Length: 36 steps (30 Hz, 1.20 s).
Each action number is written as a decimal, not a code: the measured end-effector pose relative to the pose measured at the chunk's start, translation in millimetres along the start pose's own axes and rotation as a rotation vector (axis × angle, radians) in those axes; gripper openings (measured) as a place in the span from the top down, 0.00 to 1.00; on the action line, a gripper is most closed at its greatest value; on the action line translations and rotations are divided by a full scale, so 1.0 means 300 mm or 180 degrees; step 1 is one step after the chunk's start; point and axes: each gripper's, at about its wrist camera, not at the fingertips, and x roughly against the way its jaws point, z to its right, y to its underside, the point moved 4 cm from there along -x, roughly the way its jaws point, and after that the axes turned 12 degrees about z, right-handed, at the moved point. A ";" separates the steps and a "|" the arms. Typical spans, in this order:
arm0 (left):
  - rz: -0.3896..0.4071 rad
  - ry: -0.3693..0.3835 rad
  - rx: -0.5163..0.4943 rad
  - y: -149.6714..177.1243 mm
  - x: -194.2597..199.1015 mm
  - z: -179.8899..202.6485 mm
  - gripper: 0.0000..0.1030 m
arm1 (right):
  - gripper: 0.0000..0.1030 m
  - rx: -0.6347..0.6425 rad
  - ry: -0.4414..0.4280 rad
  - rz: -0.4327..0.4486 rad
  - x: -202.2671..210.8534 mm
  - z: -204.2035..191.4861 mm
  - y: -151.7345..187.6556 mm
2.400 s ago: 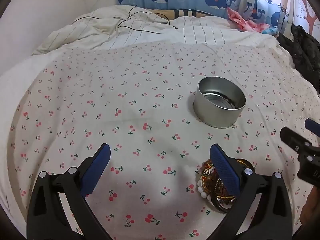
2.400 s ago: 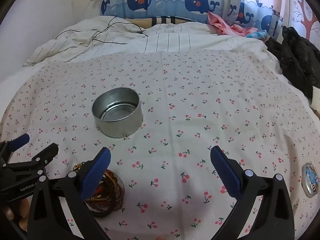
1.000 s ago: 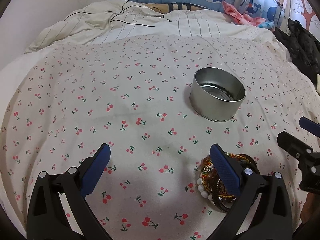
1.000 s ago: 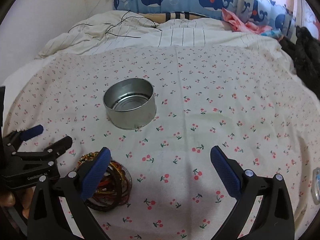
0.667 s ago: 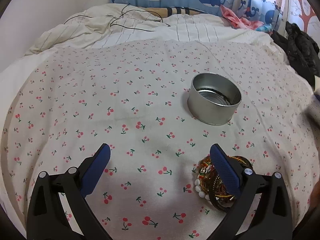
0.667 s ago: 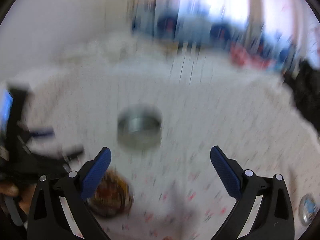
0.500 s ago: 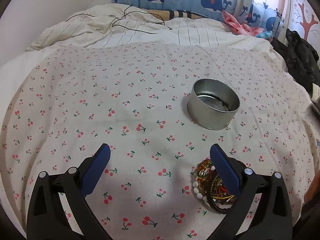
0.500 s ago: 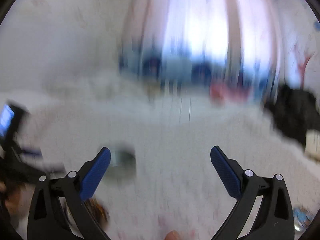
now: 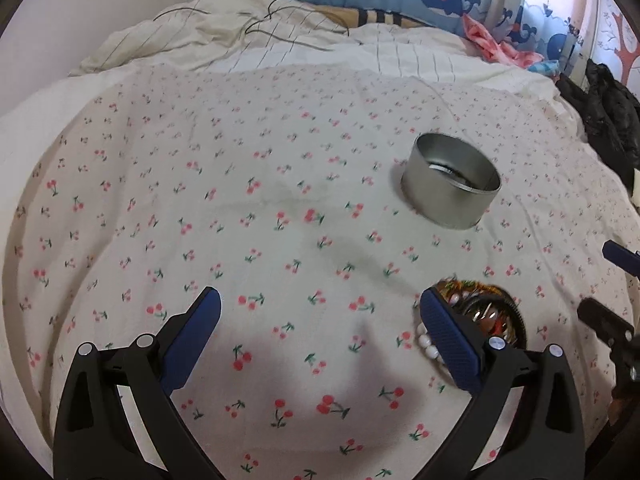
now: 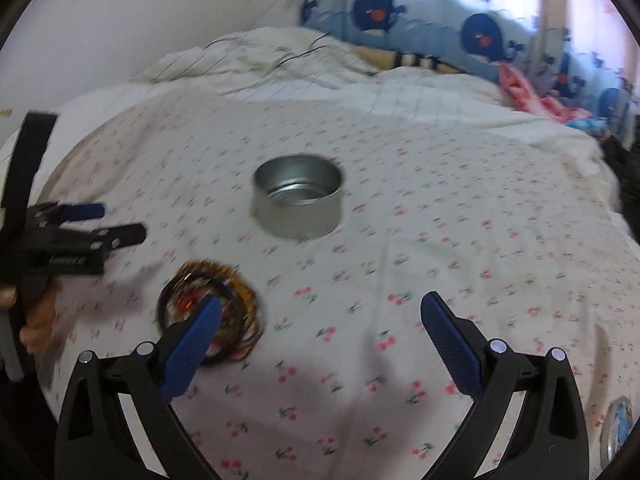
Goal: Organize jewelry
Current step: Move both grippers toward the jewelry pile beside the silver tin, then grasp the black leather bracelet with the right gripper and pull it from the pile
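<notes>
A pile of bracelets and bangles (image 9: 484, 312) (image 10: 218, 300), brown, gold and black with white beads, lies on the cherry-print bedspread. Beyond it stands a round metal tin (image 9: 451, 184) (image 10: 298, 200), open at the top with only bare metal showing inside. My left gripper (image 9: 320, 320) is open and holds nothing; its right finger partly hides the pile. My right gripper (image 10: 320, 324) is open too, and its left finger overlaps the pile. Each gripper also shows at the edge of the other's view.
The cherry-print bedspread (image 9: 260, 200) covers the bed. Rumpled striped bedding with a thin black cable (image 9: 288, 32) lies at the back. A pink cloth (image 9: 496, 46) and dark clothing (image 9: 600, 108) sit at the right. A small round item (image 10: 618, 432) lies at the bottom right.
The right gripper swung up fast, blurring its view, and has come back down closer to the pile and tin. The left gripper shifted only slightly. Both stayed open.
</notes>
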 end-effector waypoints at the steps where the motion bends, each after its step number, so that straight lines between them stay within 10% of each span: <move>1: -0.0022 -0.0021 -0.0027 0.005 -0.005 0.002 0.07 | 0.16 0.0016 -0.0021 -0.0016 0.001 -0.009 0.006; 3: -0.0080 -0.0090 -0.0136 0.018 -0.020 0.013 0.07 | 0.41 0.0094 -0.0137 -0.0108 -0.020 -0.040 0.022; 13: -0.0078 -0.0082 -0.0138 0.016 -0.020 0.021 0.07 | 0.47 0.0235 -0.0431 -0.0260 -0.070 -0.144 0.069; 23: -0.0103 -0.0020 0.0044 0.008 -0.026 -0.006 0.07 | 0.88 0.0196 -0.0520 -0.0447 -0.123 -0.166 0.090; 36: -0.0135 -0.0047 0.0138 0.012 -0.042 -0.029 0.07 | 0.93 -0.0210 -0.0355 -0.0094 -0.061 -0.053 0.021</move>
